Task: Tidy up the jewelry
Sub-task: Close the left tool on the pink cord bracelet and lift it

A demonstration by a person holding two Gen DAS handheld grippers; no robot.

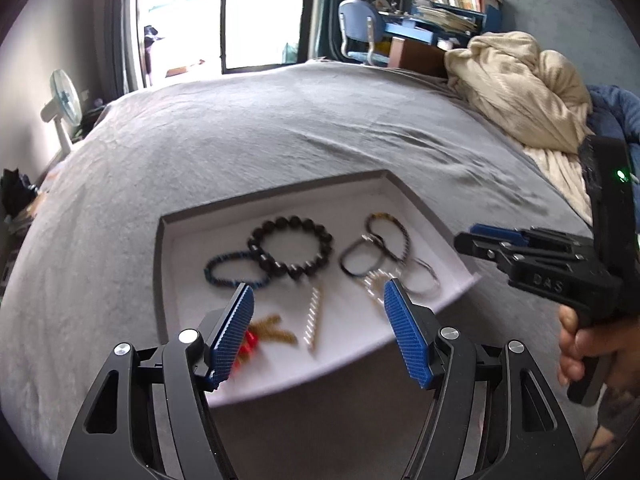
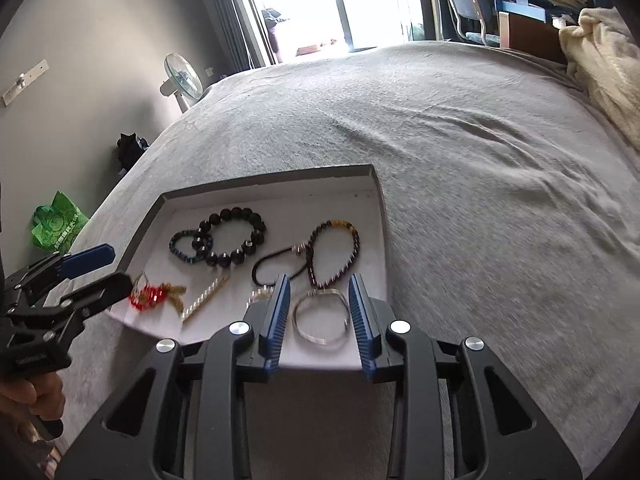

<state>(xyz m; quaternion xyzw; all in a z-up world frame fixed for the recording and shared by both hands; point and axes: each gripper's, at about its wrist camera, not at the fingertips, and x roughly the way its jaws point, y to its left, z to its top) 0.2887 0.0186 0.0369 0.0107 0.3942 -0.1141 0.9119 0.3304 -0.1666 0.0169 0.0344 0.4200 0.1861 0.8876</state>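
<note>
Both hand-held grippers gape above tray (image 2: 380,216) holding bracelets (image 2: 234,236).

Bed cover (image 2: 460,152): grey cloth, matt, finely rough. Tray (image 2: 276,186): matt white lining. Bead bracelet (image 2: 234,236): glossy black. Bangle (image 2: 320,320): shiny metal.

Daylight is flooding in from the far window (image 1: 256,12), blowing it out to white.
Fisheye bending is curving the grey bed (image 2: 460,160) and darkening the corners; motion blur is smearing the jewelry tray (image 1: 276,200) in the left view, while soft shadows are falling near.
</note>
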